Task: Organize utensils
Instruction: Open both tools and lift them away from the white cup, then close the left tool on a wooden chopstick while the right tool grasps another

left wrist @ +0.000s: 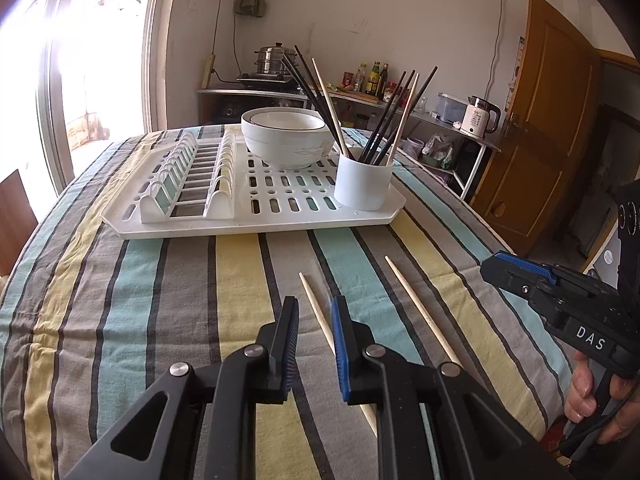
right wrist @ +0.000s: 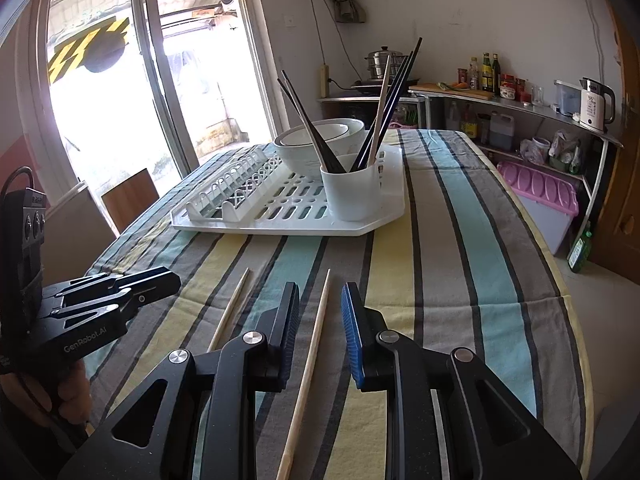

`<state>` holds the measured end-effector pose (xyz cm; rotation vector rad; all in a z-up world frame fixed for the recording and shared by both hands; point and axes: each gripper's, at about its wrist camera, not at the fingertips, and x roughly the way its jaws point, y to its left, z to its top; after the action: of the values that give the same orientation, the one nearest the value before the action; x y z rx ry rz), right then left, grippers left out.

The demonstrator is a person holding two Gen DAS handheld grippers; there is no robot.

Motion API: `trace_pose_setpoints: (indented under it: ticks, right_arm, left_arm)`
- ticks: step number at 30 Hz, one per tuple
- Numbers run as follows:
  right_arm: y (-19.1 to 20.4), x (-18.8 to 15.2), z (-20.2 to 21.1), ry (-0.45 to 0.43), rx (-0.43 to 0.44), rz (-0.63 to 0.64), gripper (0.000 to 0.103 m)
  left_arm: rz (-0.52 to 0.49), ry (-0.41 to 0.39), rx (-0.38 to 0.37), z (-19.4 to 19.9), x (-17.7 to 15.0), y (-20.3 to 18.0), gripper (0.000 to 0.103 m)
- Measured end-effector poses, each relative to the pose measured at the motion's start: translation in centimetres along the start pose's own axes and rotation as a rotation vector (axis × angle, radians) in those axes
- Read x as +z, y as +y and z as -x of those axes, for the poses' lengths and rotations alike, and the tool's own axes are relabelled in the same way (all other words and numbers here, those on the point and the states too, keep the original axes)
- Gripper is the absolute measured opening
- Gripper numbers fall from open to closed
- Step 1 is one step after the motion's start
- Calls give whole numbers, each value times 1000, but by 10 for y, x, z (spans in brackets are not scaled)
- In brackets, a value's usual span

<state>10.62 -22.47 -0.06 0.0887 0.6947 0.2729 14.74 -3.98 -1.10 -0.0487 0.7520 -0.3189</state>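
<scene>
While both jaws gape, left gripper (left wrist: pixel 315 344) and right gripper (right wrist: pixel 320 344) each straddle a chopstick (right wrist: pixel 308 368).

The left tongs (left wrist: pixel 315 344) gape above the striped tabletop (left wrist: pixel 200 300), straddling 1 of 2 pale chopsticks (left wrist: pixel 318 314); the right tongs (left wrist: pixel 516 268) hover nearby.

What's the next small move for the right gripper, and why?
Probably lower the right gripper and close on the right chopstick. It is open, and that chopstick lies flat on the tablecloth in line with the gap between the fingers. The cup on the rack already holds the others, so it likely goes there.
</scene>
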Motion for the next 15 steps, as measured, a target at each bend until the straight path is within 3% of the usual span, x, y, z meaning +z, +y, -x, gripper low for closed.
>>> trace_pose_setpoints:
  ticks: [15]
  right_arm:
    - [6, 11, -62, 153, -31, 36, 23]
  left_arm:
    - [63, 168, 30, -63, 20, 5, 16]
